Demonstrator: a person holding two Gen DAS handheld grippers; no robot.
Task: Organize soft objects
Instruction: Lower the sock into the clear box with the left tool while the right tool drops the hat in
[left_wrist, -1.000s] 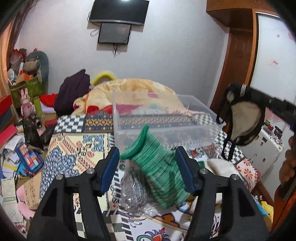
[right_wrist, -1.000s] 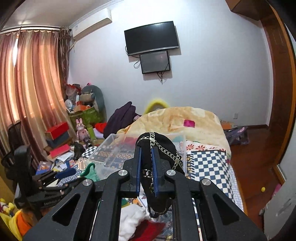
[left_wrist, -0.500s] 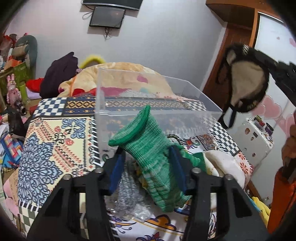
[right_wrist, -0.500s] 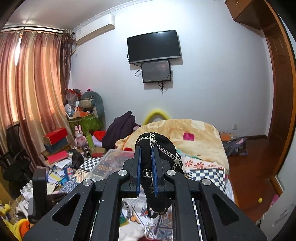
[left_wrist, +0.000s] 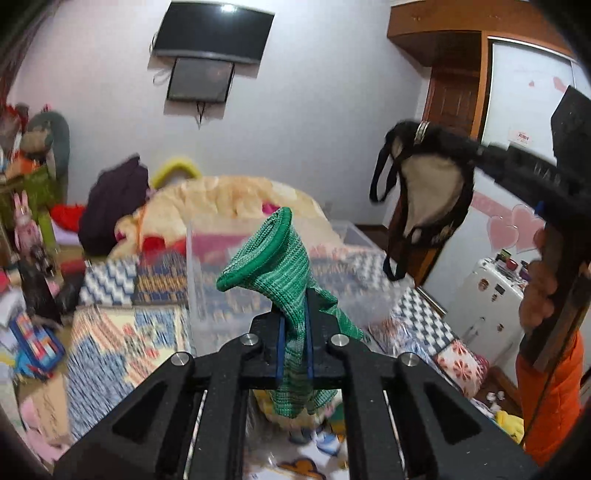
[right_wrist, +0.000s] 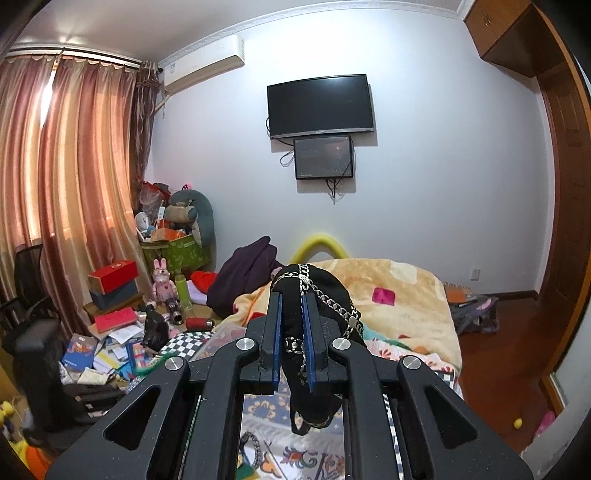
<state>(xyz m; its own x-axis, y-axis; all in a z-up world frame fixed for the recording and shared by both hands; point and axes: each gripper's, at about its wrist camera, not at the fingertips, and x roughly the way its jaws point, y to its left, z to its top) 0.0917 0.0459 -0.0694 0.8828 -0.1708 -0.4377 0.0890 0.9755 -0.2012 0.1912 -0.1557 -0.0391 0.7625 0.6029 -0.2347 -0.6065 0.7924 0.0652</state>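
Observation:
My left gripper (left_wrist: 294, 325) is shut on a green knitted sock (left_wrist: 280, 266) and holds it up above the bed, in front of a clear plastic bin (left_wrist: 214, 273). My right gripper (right_wrist: 291, 317) is shut on a black fabric item with a silver chain (right_wrist: 314, 291), held high over the bed. In the left wrist view that black item (left_wrist: 428, 184), with a pale lining and hanging straps, dangles at the upper right from the right gripper.
A patterned bedspread (left_wrist: 122, 332) covers the bed, with a peach blanket (right_wrist: 406, 291) and a dark purple garment (right_wrist: 247, 273) at its far end. Boxes, books and toys (right_wrist: 110, 325) clutter the floor at left. A white cabinet (left_wrist: 491, 306) stands at right.
My left gripper closed on the green sock and lifted it off the bed. My right gripper rose higher with the black item.

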